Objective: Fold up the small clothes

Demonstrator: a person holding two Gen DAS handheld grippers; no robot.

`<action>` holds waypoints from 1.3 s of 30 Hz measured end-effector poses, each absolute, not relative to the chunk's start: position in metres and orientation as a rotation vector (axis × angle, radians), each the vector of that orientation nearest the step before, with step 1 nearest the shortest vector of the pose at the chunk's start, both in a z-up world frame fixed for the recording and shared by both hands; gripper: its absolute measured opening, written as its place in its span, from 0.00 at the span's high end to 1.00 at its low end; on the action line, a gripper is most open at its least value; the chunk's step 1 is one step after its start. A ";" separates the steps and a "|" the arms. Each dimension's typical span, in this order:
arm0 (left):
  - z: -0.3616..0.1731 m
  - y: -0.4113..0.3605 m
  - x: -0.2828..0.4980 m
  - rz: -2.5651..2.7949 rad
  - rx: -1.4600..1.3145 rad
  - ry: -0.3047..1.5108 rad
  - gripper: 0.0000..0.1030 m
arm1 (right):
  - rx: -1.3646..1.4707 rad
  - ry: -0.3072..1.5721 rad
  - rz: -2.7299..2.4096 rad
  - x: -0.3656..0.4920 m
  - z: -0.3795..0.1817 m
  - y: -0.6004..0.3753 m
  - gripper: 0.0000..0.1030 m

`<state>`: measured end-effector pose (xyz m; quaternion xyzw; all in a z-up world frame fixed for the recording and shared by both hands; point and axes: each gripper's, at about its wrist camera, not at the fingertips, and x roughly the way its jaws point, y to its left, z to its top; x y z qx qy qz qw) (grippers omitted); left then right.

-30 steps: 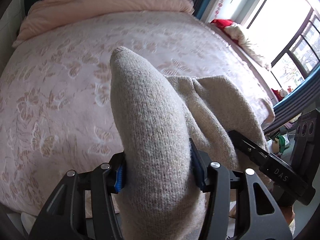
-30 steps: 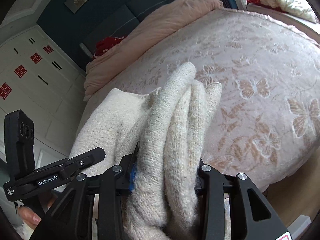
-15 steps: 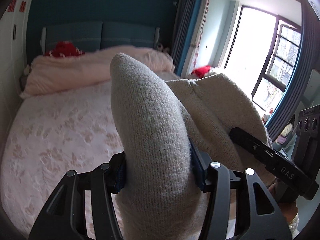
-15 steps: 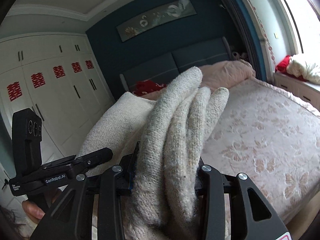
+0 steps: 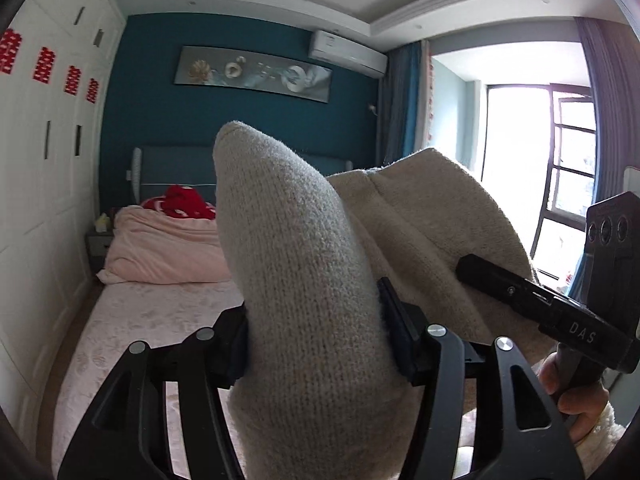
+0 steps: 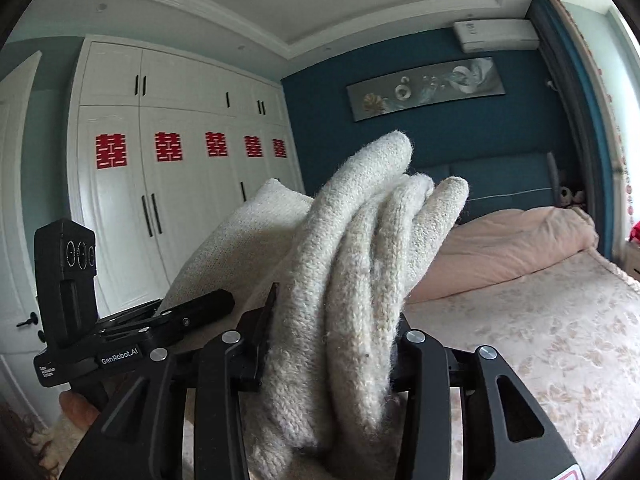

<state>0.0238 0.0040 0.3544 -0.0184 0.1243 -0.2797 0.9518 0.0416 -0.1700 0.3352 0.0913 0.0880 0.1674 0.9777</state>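
Note:
A beige knitted garment [image 5: 304,264] is held up in the air between both grippers. My left gripper [image 5: 316,336] is shut on one thick fold of it. My right gripper [image 6: 332,344] is shut on a bunch of several folds of the same garment [image 6: 360,248]. The knit stretches between the two grippers. The right gripper shows in the left wrist view [image 5: 552,308], and the left gripper shows in the right wrist view [image 6: 132,332]. The lower part of the garment hangs out of sight below the jaws.
A bed with a pink floral cover [image 6: 560,340] lies ahead and below, with a pink duvet [image 5: 168,248] and red cloth [image 5: 176,204] at its head. White wardrobes [image 6: 180,200] stand on the left. A window [image 5: 552,168] is on the right.
Both grippers have risen and tilted upward with the garment still clamped. The view went from the bed top to the far wall and ceiling.

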 end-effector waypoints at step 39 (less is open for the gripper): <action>0.021 0.061 0.213 -0.380 -0.463 0.994 0.57 | 0.469 0.842 0.304 0.243 0.037 -0.169 0.69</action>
